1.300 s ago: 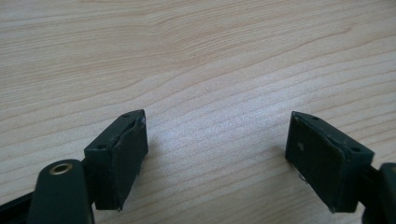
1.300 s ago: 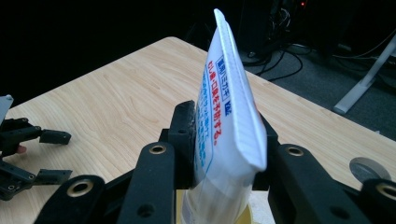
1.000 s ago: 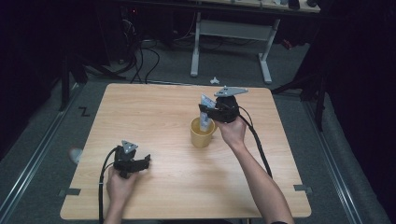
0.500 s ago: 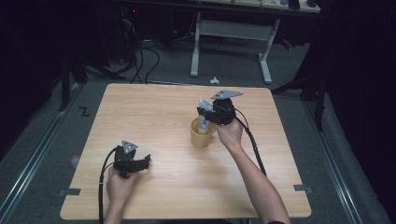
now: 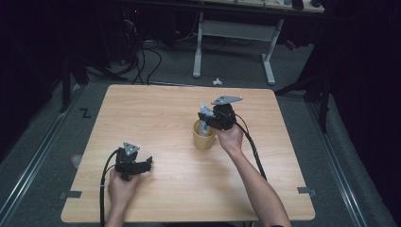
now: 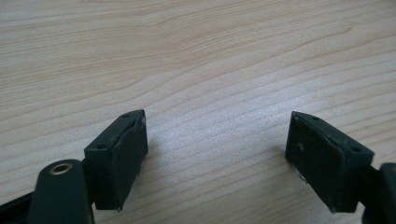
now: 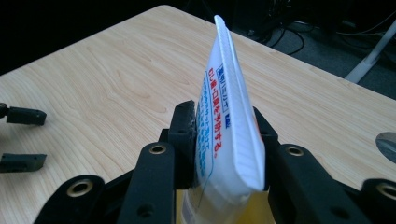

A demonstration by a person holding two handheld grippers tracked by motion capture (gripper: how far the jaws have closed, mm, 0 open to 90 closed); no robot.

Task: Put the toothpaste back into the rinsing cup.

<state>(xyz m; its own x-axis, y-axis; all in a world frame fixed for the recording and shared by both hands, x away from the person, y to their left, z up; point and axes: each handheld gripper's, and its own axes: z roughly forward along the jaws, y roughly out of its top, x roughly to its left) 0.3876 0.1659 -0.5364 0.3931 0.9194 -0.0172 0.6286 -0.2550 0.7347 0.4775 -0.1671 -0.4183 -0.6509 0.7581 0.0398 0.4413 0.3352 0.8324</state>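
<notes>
Between my right jaws I am holding a white tube (image 7: 229, 121) with red and blue print, pinched across its flat upper part; its crimped end is sticking up past the jaw tips and its lower end is pointing down into a yellow cup (image 5: 204, 137) directly beneath. From the high view, my right gripper (image 5: 213, 119) is sitting just above the cup rim, near the middle of the table (image 5: 156, 109). Whether the tube's bottom is touching the inside of the cup, I cannot tell.

Handling notes, as judgement: the tube is looking soft-walled and light, probably a paste tube. The flat body is giving the pads a broad face to bear on, so the present hold looks sound. Squeezing harder would risk denting it or pushing the contents toward the cap. The glossy skin may be somewhat slippery, so I am favouring a grip on the flat faces, not on the narrow edges, and just below the stiff crimp, where the wall is firmest.

My left gripper (image 6: 219, 158) is resting low over bare wood, jaws spread wide with nothing between them, well apart from the cup.

The cup itself looks light and could tip if the tube pushes sideways against its rim.
</notes>
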